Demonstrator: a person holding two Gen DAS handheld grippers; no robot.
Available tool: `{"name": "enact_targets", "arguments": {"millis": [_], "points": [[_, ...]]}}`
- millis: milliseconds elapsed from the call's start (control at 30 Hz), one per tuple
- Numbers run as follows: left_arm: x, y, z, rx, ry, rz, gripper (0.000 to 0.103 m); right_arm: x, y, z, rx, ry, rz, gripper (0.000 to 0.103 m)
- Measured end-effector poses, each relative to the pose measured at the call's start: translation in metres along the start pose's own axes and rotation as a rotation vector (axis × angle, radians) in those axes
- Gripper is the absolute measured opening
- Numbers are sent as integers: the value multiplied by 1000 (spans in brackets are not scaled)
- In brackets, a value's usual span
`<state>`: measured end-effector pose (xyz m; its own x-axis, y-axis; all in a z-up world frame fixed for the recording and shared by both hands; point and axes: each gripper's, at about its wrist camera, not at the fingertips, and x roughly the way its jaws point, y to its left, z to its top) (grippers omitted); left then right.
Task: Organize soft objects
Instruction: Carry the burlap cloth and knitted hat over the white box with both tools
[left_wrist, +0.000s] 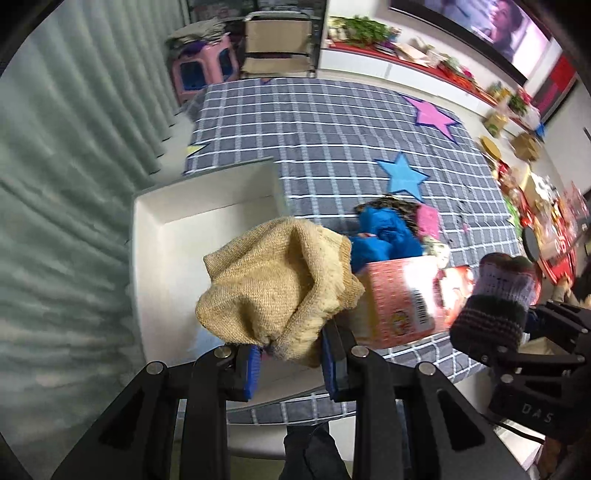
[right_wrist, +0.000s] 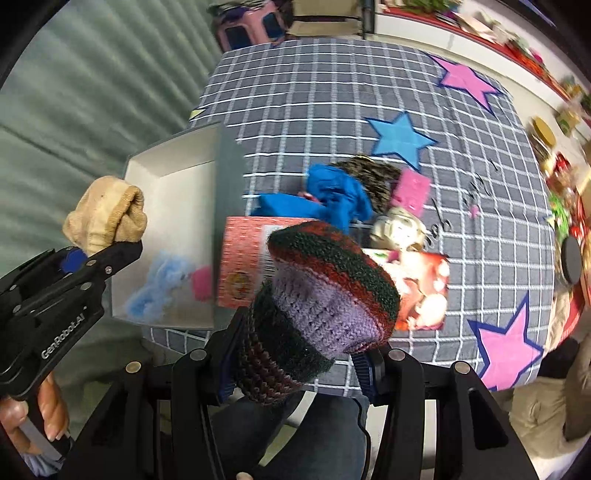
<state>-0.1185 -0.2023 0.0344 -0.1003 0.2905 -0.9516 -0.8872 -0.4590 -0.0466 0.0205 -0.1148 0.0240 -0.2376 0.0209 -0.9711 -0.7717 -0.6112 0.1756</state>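
Note:
My left gripper (left_wrist: 291, 363) is shut on a tan knitted cloth (left_wrist: 280, 284) and holds it above the white box (left_wrist: 155, 236). It also shows in the right wrist view (right_wrist: 107, 221), over the box's left edge (right_wrist: 162, 155). My right gripper (right_wrist: 299, 373) is shut on a striped knitted hat (right_wrist: 325, 295), purple, dark green and red, held above the table's near edge. The hat shows at the right of the left wrist view (left_wrist: 495, 306). Inside the box lie a light blue fuzzy toy (right_wrist: 159, 288) and a pink item (right_wrist: 202, 288).
On the grey checked tablecloth (left_wrist: 332, 125) with stars lie a pink carton (right_wrist: 243, 266), a blue cloth (right_wrist: 332, 199), a dark speckled item (right_wrist: 373, 173), a pink pad (right_wrist: 412, 190) and a picture card (right_wrist: 424, 291). Green curtain at left; cluttered shelves at right.

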Motion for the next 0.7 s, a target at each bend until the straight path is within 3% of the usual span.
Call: {"name": "enact_targets", "arguments": {"millis": [333, 700], "points": [[3, 58, -15, -133, 19, 49, 30, 5, 59, 20, -136, 15, 25, 53], [8, 88, -13, -202, 20, 74, 30, 11, 112, 46, -244, 18, 43, 53]]}}
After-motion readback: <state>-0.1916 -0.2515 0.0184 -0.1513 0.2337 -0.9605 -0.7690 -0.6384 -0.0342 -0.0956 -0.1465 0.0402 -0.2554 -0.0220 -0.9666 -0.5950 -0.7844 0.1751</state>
